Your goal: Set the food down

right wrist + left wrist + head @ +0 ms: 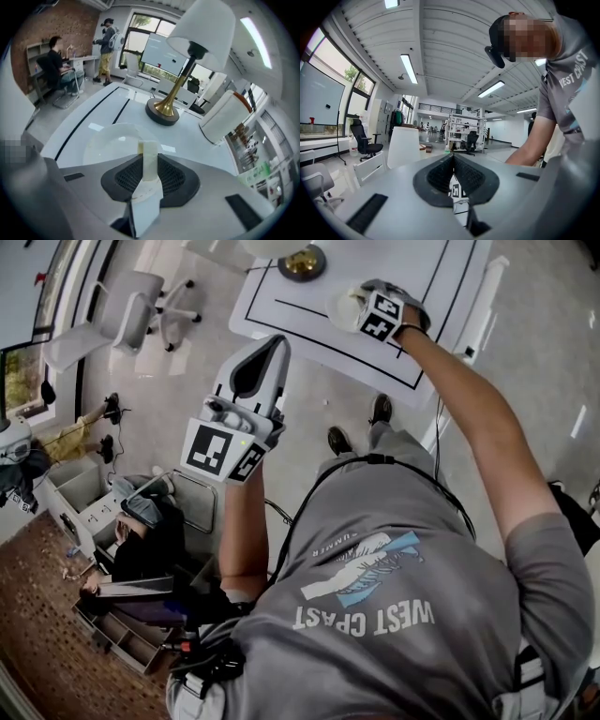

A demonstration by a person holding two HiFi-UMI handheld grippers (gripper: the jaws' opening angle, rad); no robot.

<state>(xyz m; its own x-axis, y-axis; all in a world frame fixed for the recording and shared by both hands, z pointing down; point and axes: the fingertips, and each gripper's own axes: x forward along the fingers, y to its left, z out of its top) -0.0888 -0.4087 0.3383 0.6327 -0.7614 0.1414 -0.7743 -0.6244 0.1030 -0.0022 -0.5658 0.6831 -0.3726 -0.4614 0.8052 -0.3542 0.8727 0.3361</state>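
My right gripper (150, 165) is shut on a pale cream slab of food (150, 151) that stands upright between the jaws. It hangs just above a white plate (105, 145) on the white table (117, 101). In the head view the right gripper (354, 302) is stretched out over that plate (339, 311) near the table's near edge. My left gripper (273, 345) is raised off to the left of the table, over the floor. Its jaws are shut with nothing between them in the left gripper view (452, 158).
A lamp with a brass base (163, 111) and white shade stands behind the plate. A white cylinder with an orange end (224, 117) lies to its right. Black lines mark the table (441, 296). White chairs (141, 315) stand at left; a person sits at a desk (58, 65).
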